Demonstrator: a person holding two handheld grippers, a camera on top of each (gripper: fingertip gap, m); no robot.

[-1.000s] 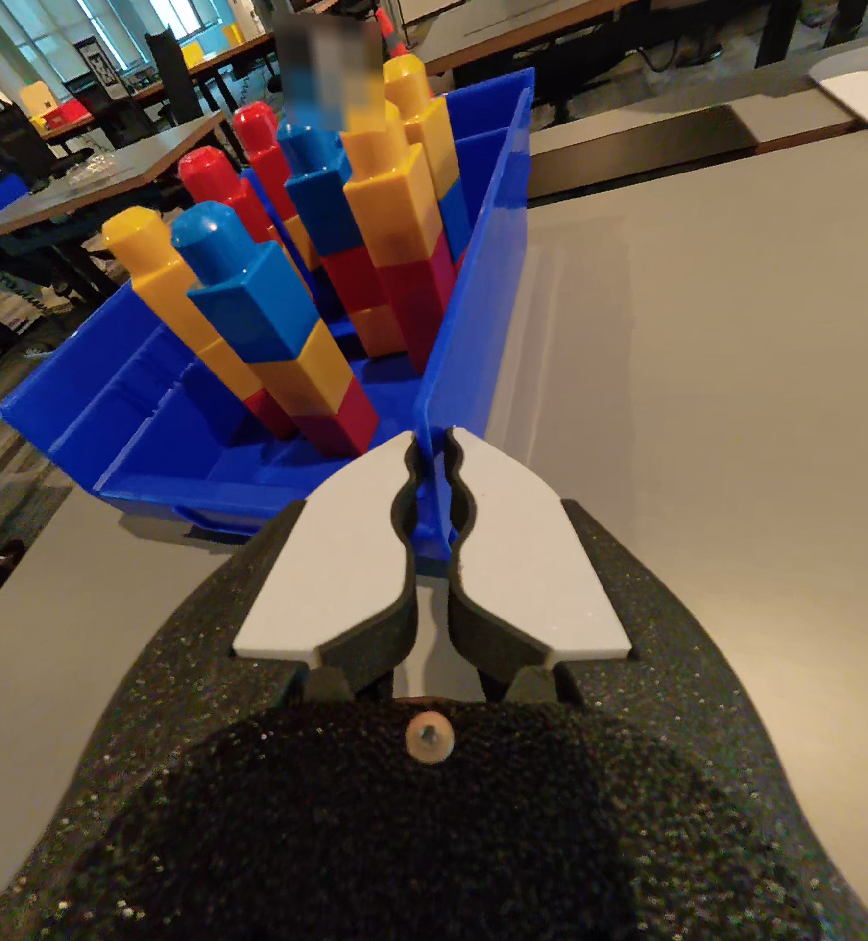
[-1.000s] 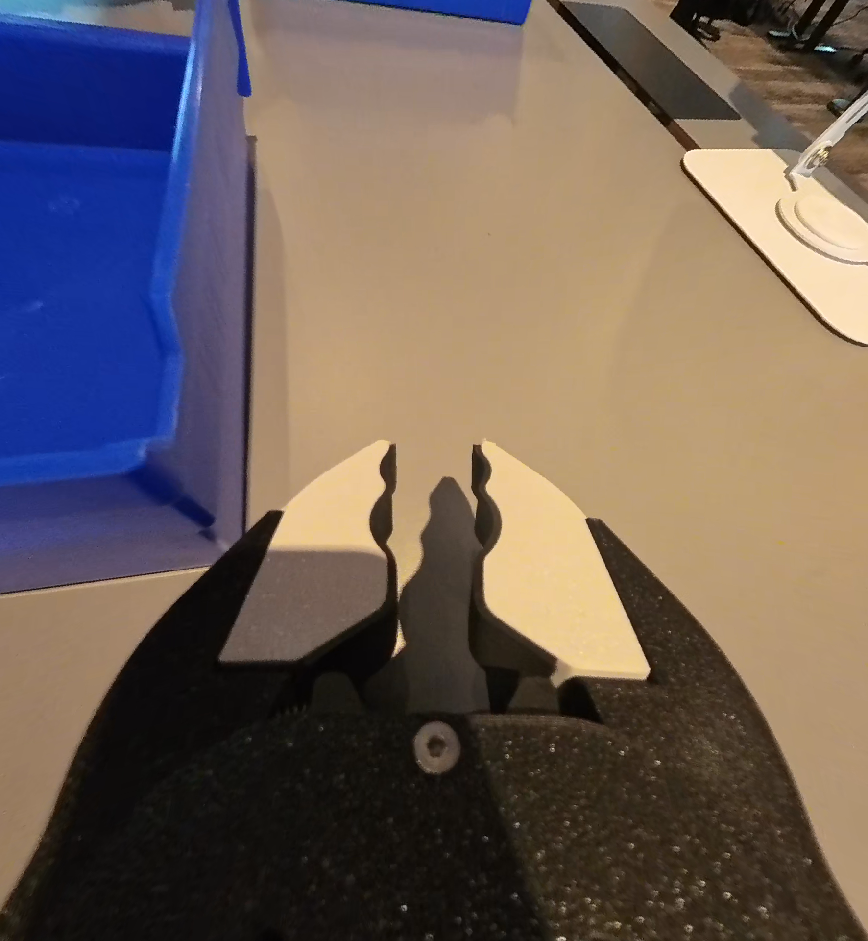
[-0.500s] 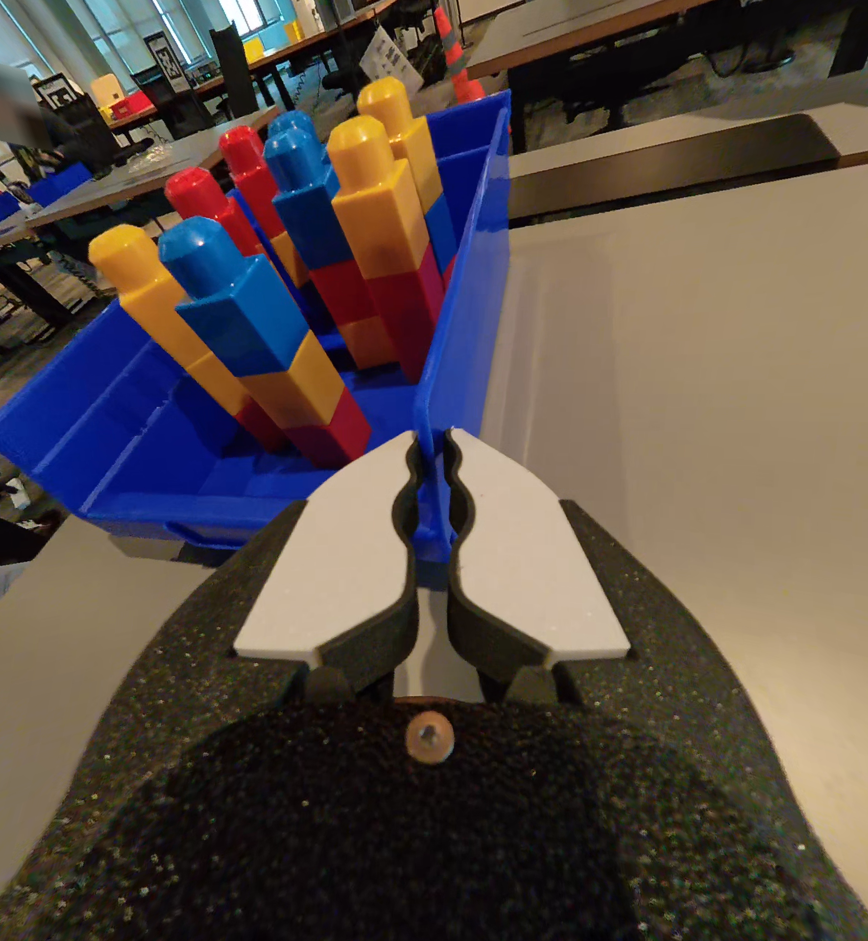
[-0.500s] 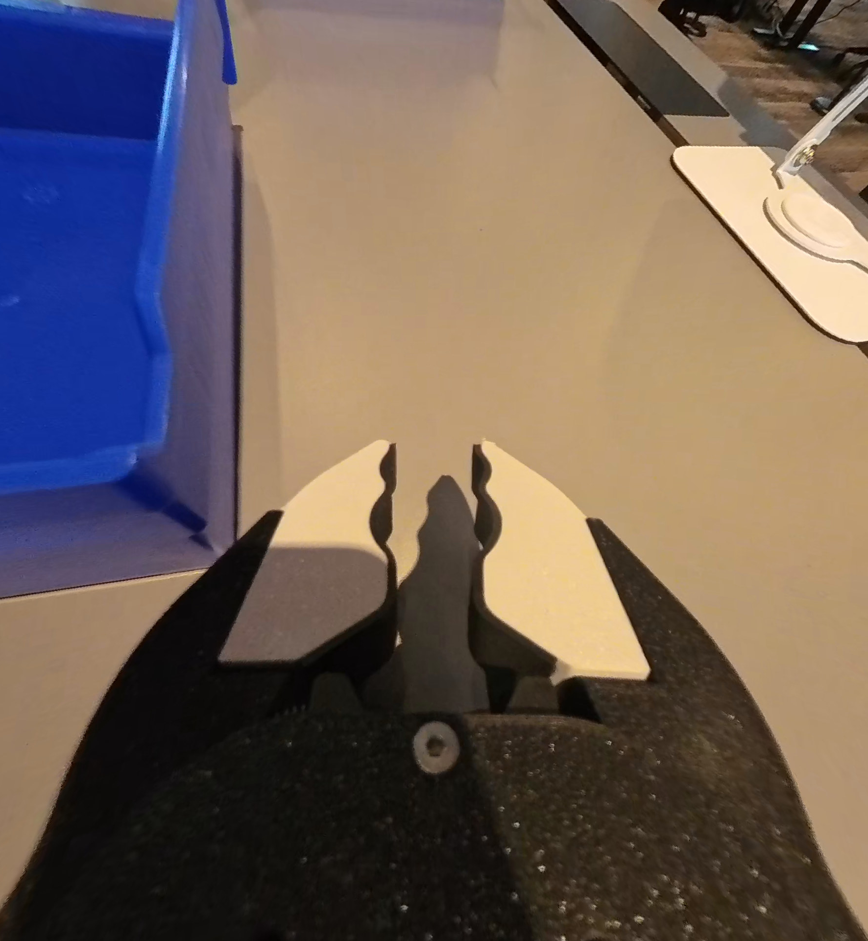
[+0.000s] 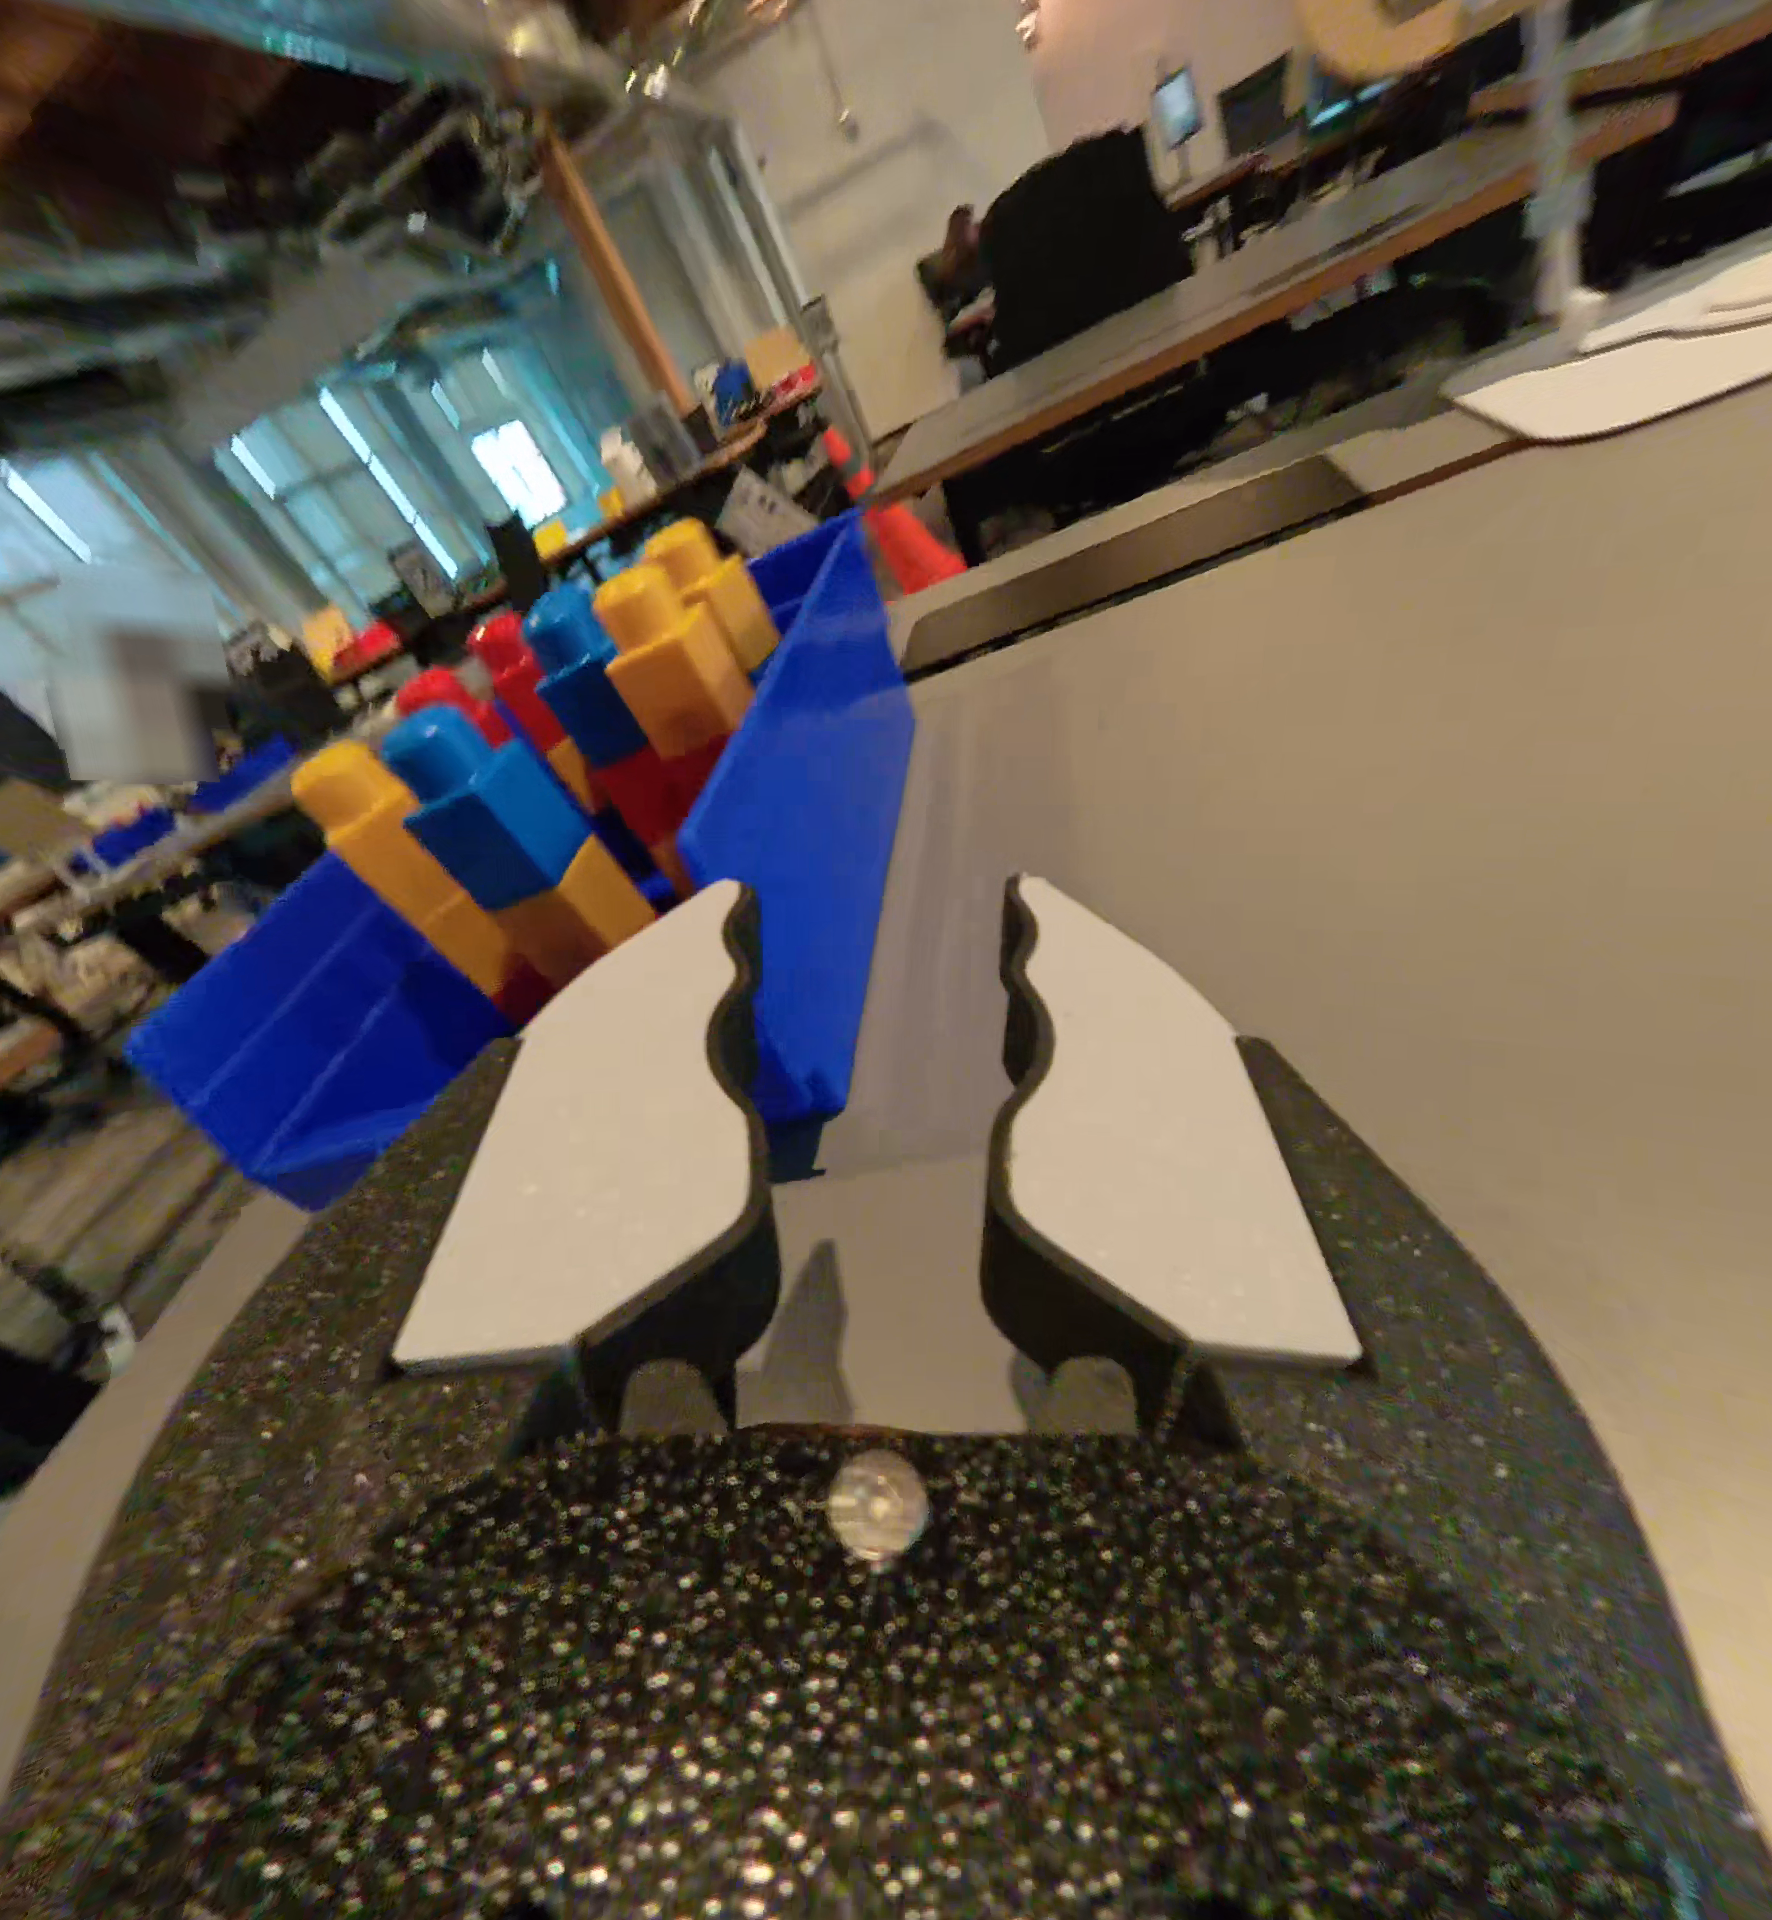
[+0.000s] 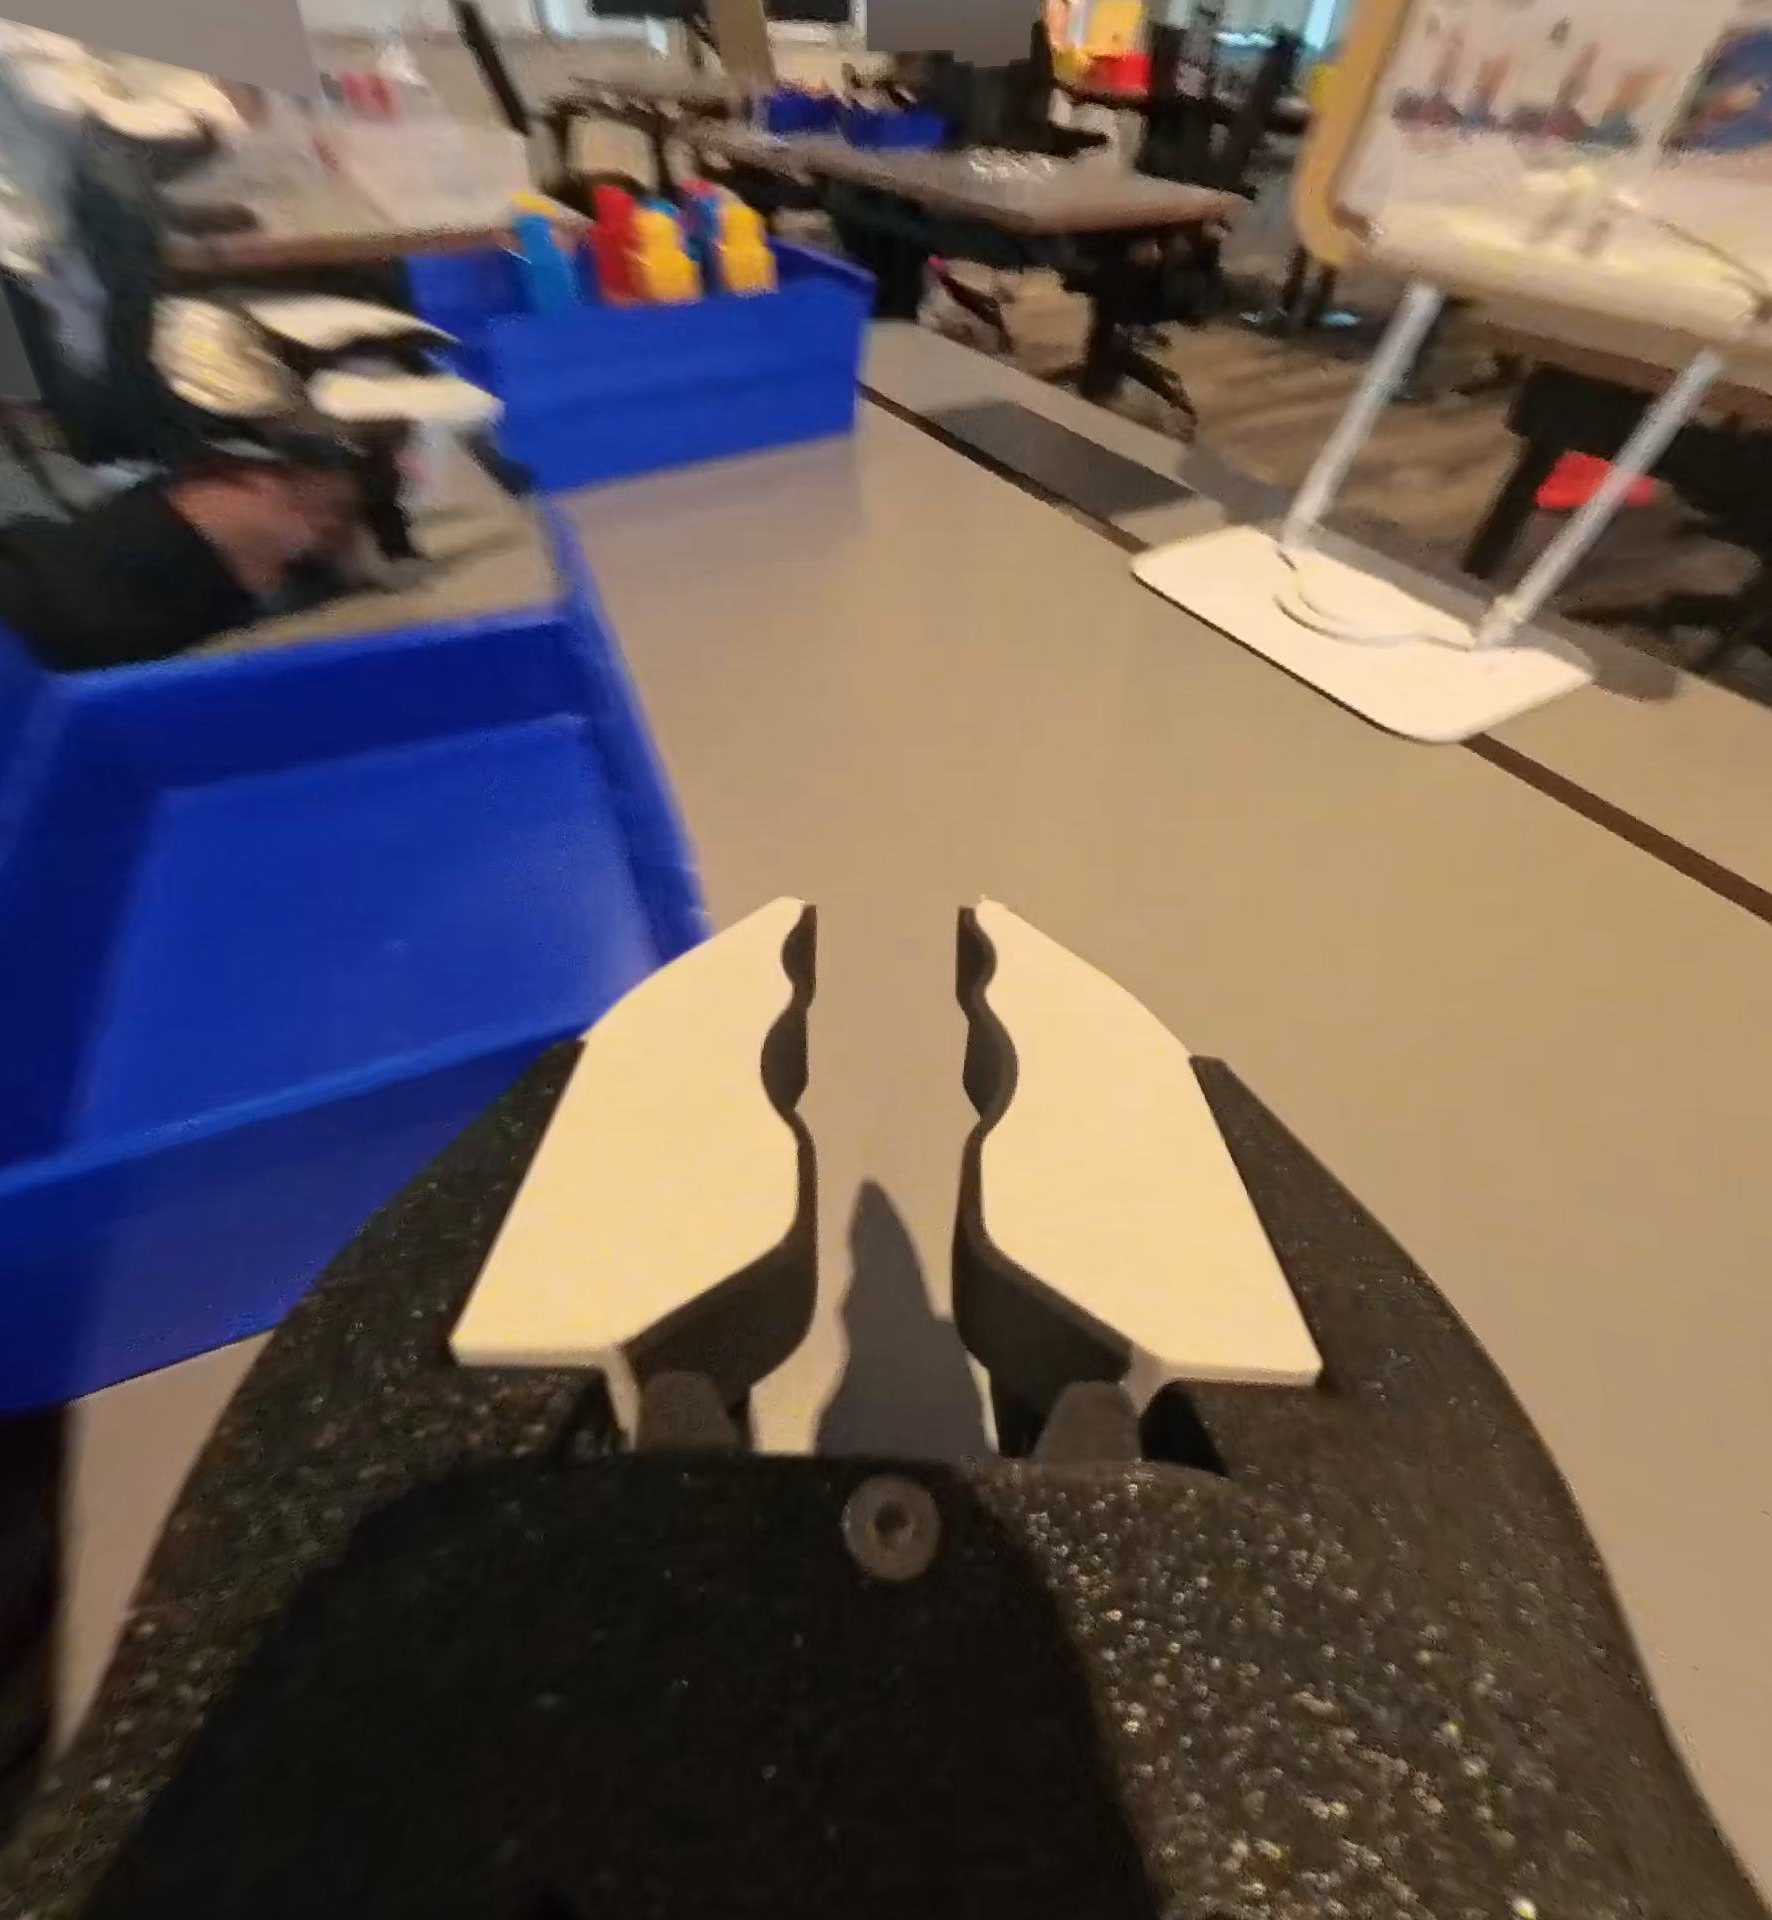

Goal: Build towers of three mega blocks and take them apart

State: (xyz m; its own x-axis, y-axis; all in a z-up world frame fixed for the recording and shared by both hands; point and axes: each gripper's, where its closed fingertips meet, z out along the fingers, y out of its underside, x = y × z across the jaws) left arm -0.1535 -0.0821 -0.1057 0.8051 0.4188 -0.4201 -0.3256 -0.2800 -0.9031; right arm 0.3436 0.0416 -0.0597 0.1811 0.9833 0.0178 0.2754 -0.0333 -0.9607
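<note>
Several three-block towers of red, yellow and blue mega blocks (image 5: 508, 821) stand in a blue bin (image 5: 809, 810) on the grey table (image 5: 1433, 935). My left gripper (image 5: 877, 904) is open and empty. The bin's near right corner shows in the gap, close to the left finger (image 5: 601, 1122). In the right wrist view the same kind of bin (image 6: 674, 353) with towers (image 6: 653, 249) stands far back. My right gripper (image 6: 887, 914) is open and empty above the table, just right of an empty blue bin (image 6: 342, 935).
A white lamp base (image 6: 1381, 644) with thin rods stands at the table's right edge. A dark strip (image 5: 1121, 561) runs along the far edge. A blurred dark and white shape (image 6: 238, 499) lies left of the far bin. Other tables, an orange cone (image 5: 903, 540) and a seated person are behind. The tips of one gripper are about 50 cm away from the tips of the other.
My left gripper was shut on the bin's right wall; it has opened, let go and tilted up. My right gripper has tilted up to face the room, its jaws still apart.
</note>
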